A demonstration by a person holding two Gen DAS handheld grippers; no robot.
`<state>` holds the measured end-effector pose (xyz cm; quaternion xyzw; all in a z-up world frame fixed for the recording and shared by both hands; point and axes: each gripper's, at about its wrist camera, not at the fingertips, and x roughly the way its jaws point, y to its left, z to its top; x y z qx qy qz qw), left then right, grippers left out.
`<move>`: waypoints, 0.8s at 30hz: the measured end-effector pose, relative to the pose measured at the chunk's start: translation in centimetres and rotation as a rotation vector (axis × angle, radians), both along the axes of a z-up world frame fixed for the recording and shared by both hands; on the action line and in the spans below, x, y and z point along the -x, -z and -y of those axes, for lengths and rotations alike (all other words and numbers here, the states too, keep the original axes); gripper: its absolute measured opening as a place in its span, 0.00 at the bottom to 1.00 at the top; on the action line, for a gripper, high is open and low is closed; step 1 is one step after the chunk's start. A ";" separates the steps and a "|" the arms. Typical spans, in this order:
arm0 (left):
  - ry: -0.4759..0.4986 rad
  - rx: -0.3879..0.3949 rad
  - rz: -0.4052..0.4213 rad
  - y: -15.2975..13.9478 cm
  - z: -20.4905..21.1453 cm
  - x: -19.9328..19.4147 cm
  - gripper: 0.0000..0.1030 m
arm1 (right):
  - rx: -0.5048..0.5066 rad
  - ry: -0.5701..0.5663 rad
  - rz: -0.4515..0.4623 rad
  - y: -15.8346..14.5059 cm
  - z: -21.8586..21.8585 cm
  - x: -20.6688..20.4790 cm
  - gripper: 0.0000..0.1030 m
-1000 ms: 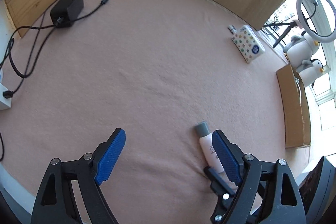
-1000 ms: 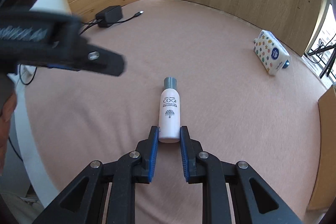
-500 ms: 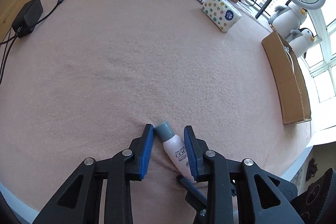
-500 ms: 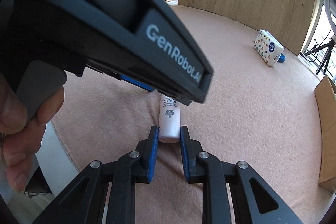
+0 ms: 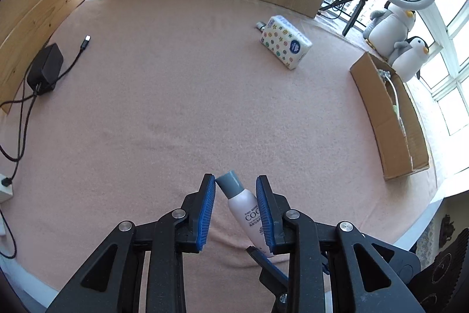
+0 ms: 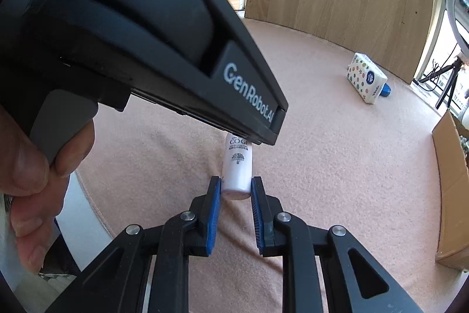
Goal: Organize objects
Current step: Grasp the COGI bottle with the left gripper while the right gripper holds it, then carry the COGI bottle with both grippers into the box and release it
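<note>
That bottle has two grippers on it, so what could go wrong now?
1. The bottle sits crooked in the left gripper: one pad touches only the grey cap, so it may twist or slip.
2. The right gripper pinches just the bottle's bottom end; pulling apart could drop it.
3. The left gripper's body hides much of the right camera's view.

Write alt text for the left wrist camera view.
The left gripper closes its blue pads around a pale pink bottle with a grey cap, above a pink blanket. A patterned tissue pack and cardboard box sit beyond.
</note>
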<state>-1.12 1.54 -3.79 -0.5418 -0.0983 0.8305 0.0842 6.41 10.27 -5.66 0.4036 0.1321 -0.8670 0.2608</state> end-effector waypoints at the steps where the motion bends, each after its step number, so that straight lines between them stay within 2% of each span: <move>1: 0.004 0.001 -0.016 -0.8 -0.1 0.0 0.30 | 0.002 0.003 -0.011 -0.6 -0.1 0.1 0.17; 7: 0.016 0.007 -0.054 -2.9 -0.6 0.3 0.30 | 0.021 0.022 -0.065 -3.6 -0.9 0.6 0.17; 24: 0.032 0.010 -0.060 -2.9 -1.7 0.7 0.30 | 0.032 0.038 -0.070 -4.6 -2.6 0.8 0.18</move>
